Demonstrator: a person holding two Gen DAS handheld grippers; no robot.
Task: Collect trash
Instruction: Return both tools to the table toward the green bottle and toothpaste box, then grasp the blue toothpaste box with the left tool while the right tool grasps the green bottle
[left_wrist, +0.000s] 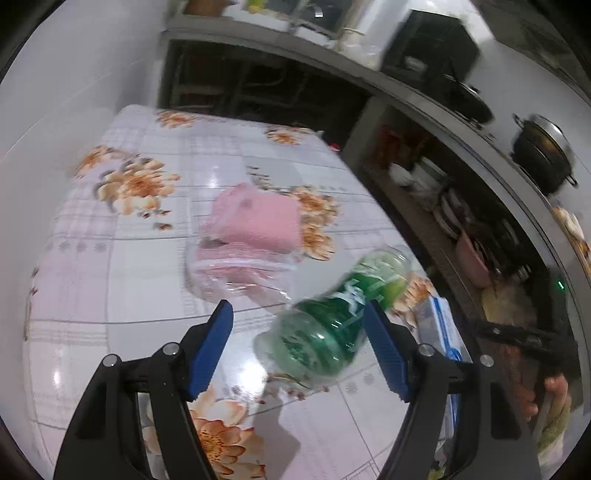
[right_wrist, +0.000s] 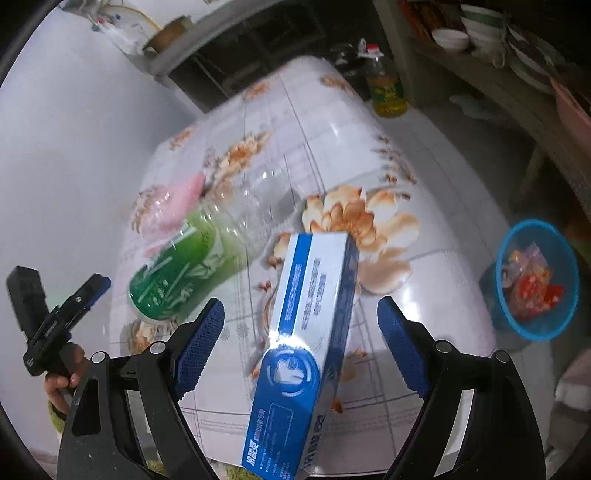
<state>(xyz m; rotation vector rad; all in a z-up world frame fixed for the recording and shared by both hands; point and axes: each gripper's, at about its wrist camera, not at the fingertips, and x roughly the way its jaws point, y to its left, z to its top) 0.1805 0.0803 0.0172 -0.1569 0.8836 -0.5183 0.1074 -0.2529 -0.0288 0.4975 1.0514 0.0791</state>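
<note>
Both grippers are at the approach stage, nothing gripped yet. The left gripper has its jaws spread around a green-labelled plastic bottle lying on the floral table, lower centre of its frame. The right gripper has its jaws spread either side of a blue-and-white carton at centre frame. Next, each pair of jaws should close, then carry to the blue basket of wrappers at right edge. A pink bagged cloth lies just behind the bottle; the carton overhangs the table edge and could tip.
</note>
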